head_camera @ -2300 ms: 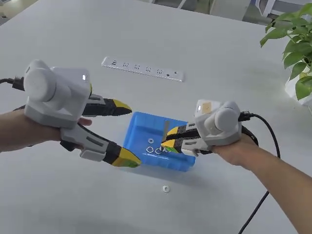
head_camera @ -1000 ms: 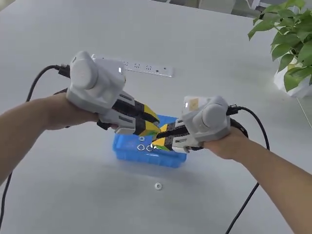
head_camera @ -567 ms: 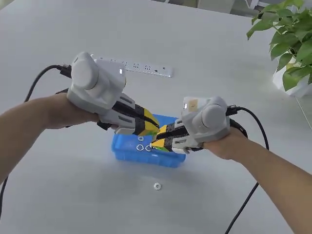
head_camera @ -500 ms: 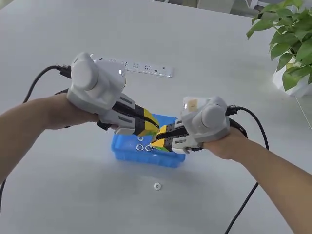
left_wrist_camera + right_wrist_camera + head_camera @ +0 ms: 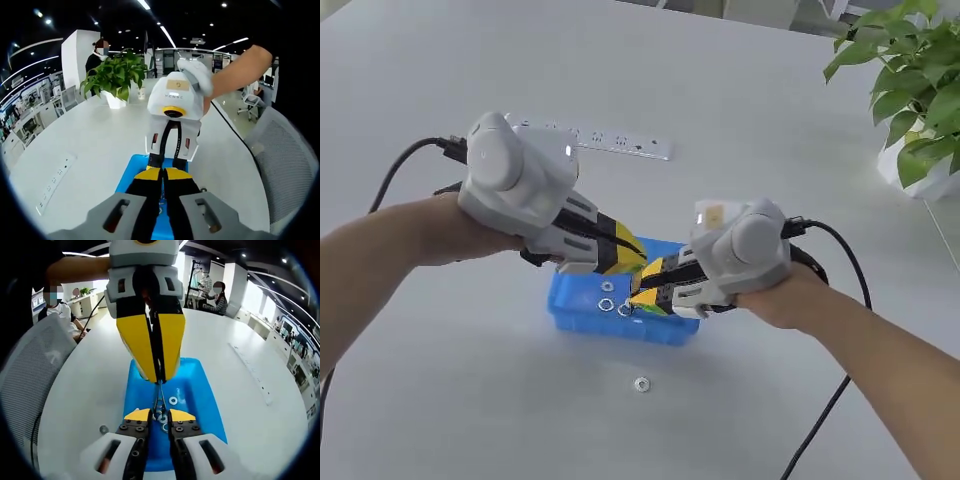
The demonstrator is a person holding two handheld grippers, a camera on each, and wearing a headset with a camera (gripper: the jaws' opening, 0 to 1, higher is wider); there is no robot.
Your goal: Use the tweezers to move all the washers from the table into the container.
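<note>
Over blue rectangular container [image 5: 200, 387] | left tongs [image 5: 159, 381], right tongs [image 5: 160, 416] clamped on thin metal tweezers [image 5: 159, 399] | ring washers [image 5: 173, 400] inside

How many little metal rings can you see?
4. Three washers lie in the blue container, one washer on the table before it. More may hide under the right claw.

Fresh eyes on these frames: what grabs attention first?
The grey, yellow-jawed left gripper and right gripper meet tip to tip over a blue plastic tray at mid-table. The left jaws pinch thin metal tweezers above round steel washers in the tray, while one lone washer lies on the white table in front of it.
</note>
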